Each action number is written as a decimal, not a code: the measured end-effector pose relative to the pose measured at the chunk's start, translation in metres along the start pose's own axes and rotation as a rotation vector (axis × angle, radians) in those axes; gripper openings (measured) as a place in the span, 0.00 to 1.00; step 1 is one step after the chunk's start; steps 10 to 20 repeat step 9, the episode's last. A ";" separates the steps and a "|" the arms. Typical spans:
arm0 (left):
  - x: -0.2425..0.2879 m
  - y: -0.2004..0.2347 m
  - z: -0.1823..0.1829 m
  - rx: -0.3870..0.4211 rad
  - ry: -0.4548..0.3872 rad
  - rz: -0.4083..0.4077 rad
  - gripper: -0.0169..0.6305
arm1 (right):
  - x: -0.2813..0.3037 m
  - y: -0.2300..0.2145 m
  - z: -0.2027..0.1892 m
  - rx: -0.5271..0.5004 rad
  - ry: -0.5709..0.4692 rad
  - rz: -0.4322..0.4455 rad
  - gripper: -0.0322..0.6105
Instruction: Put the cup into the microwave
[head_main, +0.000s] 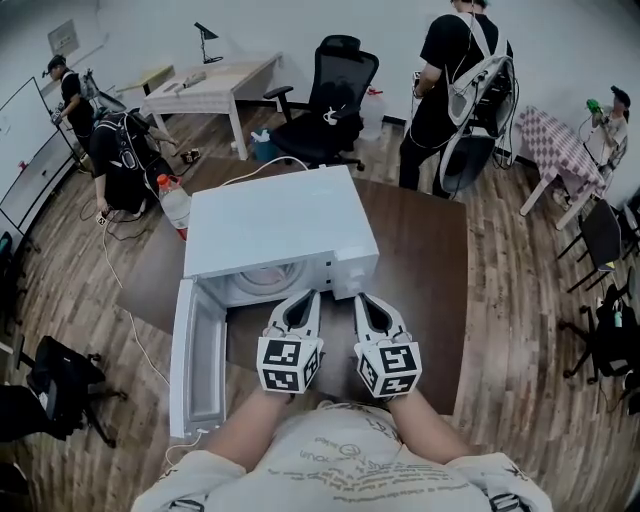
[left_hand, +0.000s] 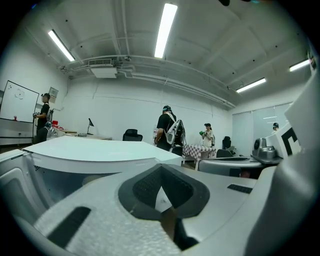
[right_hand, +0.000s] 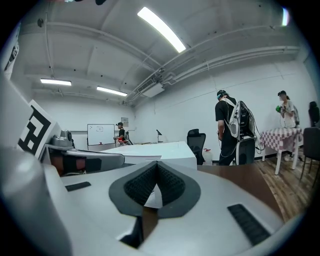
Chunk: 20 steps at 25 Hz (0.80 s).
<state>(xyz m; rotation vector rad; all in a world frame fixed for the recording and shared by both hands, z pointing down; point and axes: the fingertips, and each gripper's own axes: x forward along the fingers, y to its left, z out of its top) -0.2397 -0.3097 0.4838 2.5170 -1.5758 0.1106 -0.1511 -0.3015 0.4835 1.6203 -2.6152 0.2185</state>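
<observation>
The white microwave (head_main: 270, 220) stands on the brown table (head_main: 425, 250), its door (head_main: 195, 365) swung open toward the near left. Its cavity shows a round turntable (head_main: 250, 285); I cannot make out a cup in any view. My left gripper (head_main: 305, 296) and right gripper (head_main: 364, 298) hover side by side just in front of the microwave's open front, both shut with nothing between the jaws. The left gripper view shows that gripper (left_hand: 161, 187) below the microwave's top (left_hand: 90, 150). In the right gripper view, the right gripper (right_hand: 156, 181) has the microwave (right_hand: 160, 150) ahead to its left.
A black office chair (head_main: 330, 95) and a standing person (head_main: 450, 90) are beyond the table's far edge. A bottle with an orange cap (head_main: 174, 203) stands at the table's left side. Another person (head_main: 120, 160) crouches at the left, and a checkered table (head_main: 560, 150) is at the right.
</observation>
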 end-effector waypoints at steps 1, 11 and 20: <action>0.001 -0.001 -0.001 -0.005 0.002 -0.004 0.05 | -0.001 -0.001 0.000 0.000 0.000 -0.004 0.07; 0.006 -0.003 -0.002 -0.017 0.014 -0.018 0.05 | -0.002 -0.009 -0.003 0.015 0.010 -0.025 0.07; 0.006 -0.003 -0.002 -0.017 0.014 -0.018 0.05 | -0.002 -0.009 -0.003 0.015 0.010 -0.025 0.07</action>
